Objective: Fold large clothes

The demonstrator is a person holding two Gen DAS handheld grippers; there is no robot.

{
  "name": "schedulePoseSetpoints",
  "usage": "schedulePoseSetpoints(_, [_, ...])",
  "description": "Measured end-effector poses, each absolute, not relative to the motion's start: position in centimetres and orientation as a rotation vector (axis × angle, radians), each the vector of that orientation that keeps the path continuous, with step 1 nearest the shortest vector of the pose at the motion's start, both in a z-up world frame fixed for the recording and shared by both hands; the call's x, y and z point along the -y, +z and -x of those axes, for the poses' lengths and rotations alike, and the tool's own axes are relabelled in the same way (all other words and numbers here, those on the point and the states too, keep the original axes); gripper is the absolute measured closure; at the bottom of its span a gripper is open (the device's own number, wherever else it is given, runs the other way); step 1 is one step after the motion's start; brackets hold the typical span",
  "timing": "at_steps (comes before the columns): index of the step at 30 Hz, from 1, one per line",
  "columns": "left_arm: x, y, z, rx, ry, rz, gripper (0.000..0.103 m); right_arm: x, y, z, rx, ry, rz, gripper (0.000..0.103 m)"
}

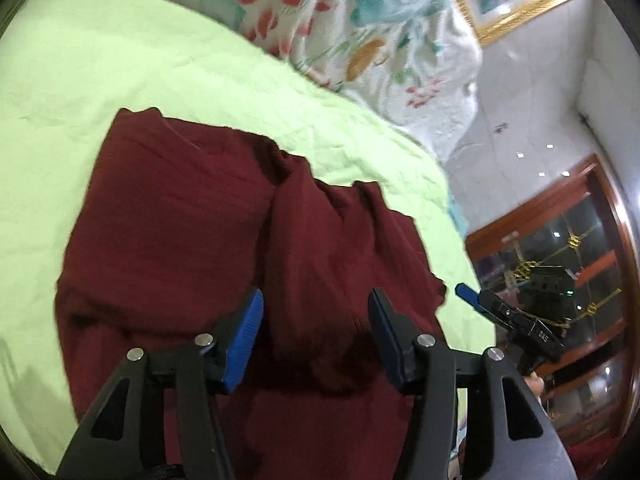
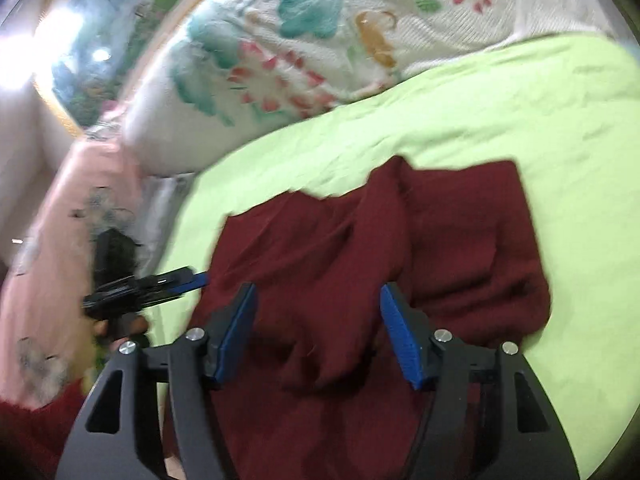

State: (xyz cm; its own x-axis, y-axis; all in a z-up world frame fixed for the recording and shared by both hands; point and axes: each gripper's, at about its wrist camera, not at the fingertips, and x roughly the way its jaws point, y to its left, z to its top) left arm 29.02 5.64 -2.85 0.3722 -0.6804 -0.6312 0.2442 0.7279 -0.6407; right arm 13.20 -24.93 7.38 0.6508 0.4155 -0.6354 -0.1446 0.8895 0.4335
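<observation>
A dark red garment (image 1: 180, 220) lies bunched in thick folds on a light green bed sheet (image 1: 120, 80). My left gripper (image 1: 316, 300) hovers over the garment's near edge with its blue pads (image 1: 244, 332) well apart and no cloth pinched between them. In the right wrist view the same garment (image 2: 460, 232) spreads ahead, and my right gripper (image 2: 318, 296) stands open above a raised fold of it. Each gripper shows in the other's view: the right gripper (image 1: 500, 312) off the garment's right edge, the left gripper (image 2: 172, 280) at its left edge.
A white quilt with a flower print (image 1: 380, 40) is heaped at the far side of the bed. A gold-framed picture (image 1: 520, 4) hangs on the wall. A wooden cabinet with glass doors (image 1: 560, 260) stands to the right. Pink patterned fabric (image 2: 60, 240) lies left of the bed.
</observation>
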Motion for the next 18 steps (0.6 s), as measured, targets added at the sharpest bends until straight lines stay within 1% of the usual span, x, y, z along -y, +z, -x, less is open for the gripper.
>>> schedulePoseSetpoints(2, [-4.5,-3.4,-30.0,-1.066,-0.607,0.458,0.048,23.8,6.4,-15.6,-0.865,0.262,-0.311,0.038])
schedulePoseSetpoints(3, [-3.6,-3.9,-30.6,-1.098,-0.584,0.426,0.048,23.3,5.7,-16.6,-0.903,0.227,-0.286,0.039])
schedulePoseSetpoints(4, [-2.7,-4.6,-31.2,-1.135,-0.562,0.388,0.049,23.0,4.7,-17.7,-0.947,0.175,-0.261,0.043])
schedulePoseSetpoints(5, [-1.9,-5.3,-31.6,-1.165,-0.551,0.362,0.051,22.9,3.9,-18.3,-0.977,0.151,-0.254,0.063])
schedulePoseSetpoints(6, [-1.2,-6.0,-31.8,-1.186,-0.544,0.336,0.062,22.8,3.0,-19.0,-1.005,0.139,-0.265,0.081])
schedulePoseSetpoints(7, [-0.8,-6.2,-32.0,-1.183,-0.541,0.318,0.077,22.8,2.7,-19.6,-1.012,0.153,-0.299,0.099])
schedulePoseSetpoints(8, [-0.5,-6.2,-32.0,-1.176,-0.553,0.313,0.095,22.7,3.0,-19.7,-0.992,0.190,-0.344,0.099])
schedulePoseSetpoints(11, [-1.9,-4.2,-31.2,-1.039,-0.562,0.376,0.096,22.4,5.6,-19.0,-0.813,0.366,-0.457,0.099])
schedulePoseSetpoints(13, [-3.4,-3.1,-30.8,-0.955,-0.547,0.423,0.096,23.2,6.3,-18.5,-0.718,0.432,-0.536,0.099])
schedulePoseSetpoints(16, [-4.5,-4.1,-30.7,-0.944,-0.496,0.416,0.096,24.3,4.5,-18.7,-0.738,0.355,-0.516,0.099])
schedulePoseSetpoints(18, [-4.3,-6.0,-30.7,-1.008,-0.499,0.408,0.095,25.7,1.8,-19.1,-0.838,0.294,-0.543,0.097])
